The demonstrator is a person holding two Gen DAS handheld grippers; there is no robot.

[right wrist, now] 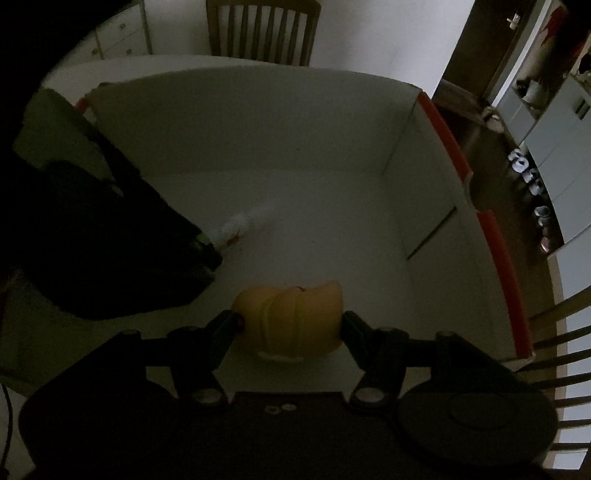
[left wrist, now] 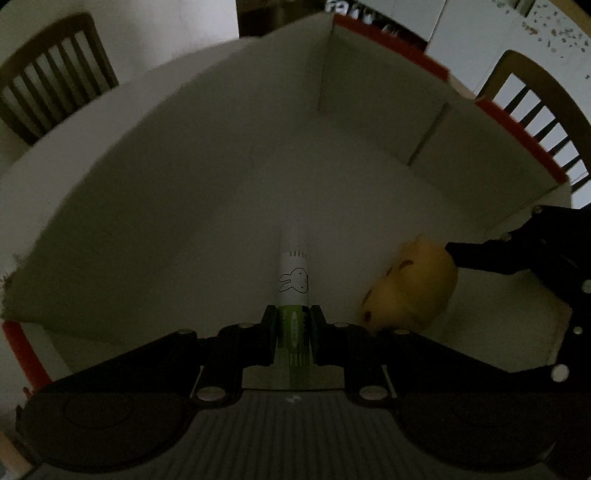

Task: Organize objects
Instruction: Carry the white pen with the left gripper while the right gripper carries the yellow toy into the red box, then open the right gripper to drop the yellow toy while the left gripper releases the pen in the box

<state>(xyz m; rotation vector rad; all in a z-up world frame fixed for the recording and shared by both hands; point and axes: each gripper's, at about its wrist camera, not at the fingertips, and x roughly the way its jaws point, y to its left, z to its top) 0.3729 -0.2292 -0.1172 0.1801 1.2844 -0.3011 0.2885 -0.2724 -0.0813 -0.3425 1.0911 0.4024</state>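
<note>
Both grippers are lowered inside a white cardboard box (left wrist: 184,206) with red-edged flaps. My left gripper (left wrist: 293,321) is shut on a glue stick (left wrist: 294,280), white with a rabbit drawing and a green lower part, pointing forward over the box floor. My right gripper (right wrist: 291,325) is shut on a yellow plush toy (right wrist: 291,317), squeezed between both fingers. In the left wrist view the yellow plush toy (left wrist: 410,291) is at the right with the right gripper's fingers (left wrist: 476,254) on it. In the right wrist view the glue stick (right wrist: 240,225) pokes out of the dark left gripper (right wrist: 207,251) at the left.
The box (right wrist: 258,122) stands on a white table (right wrist: 74,70). Wooden chairs (left wrist: 55,74) (left wrist: 539,110) (right wrist: 262,29) stand around the table. White cabinets (right wrist: 561,155) lie beyond the box on the right. The box walls rise close on all sides.
</note>
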